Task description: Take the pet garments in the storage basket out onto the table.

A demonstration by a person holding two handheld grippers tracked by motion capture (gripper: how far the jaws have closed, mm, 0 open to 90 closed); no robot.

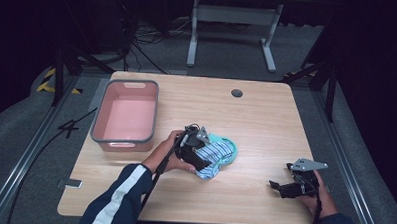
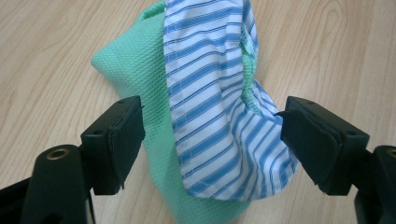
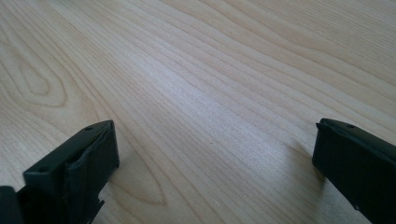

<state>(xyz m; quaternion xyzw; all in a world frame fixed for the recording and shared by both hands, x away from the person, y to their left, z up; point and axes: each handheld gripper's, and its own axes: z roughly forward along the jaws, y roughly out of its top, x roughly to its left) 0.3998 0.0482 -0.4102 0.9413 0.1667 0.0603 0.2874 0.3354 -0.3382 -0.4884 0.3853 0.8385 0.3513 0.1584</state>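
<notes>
Left gripper (image 2: pixel 212 140) stood open around the striped cloth (image 2: pixel 219 102), gripping nothing; needed closing squarely on both layers, green cloth (image 2: pixel 135 70) underneath included.

The right gripper (image 3: pixel 212 172) looks down along its two black jaws at a wooden table (image 3: pixel 210 70). The jaws stand far apart, one at the bottom left and one at the bottom right. Nothing is between them, just bare wood. The wood is pale, with long brown lines and a few round swirls. Each jaw makes a small dark shadow on the table.
</notes>
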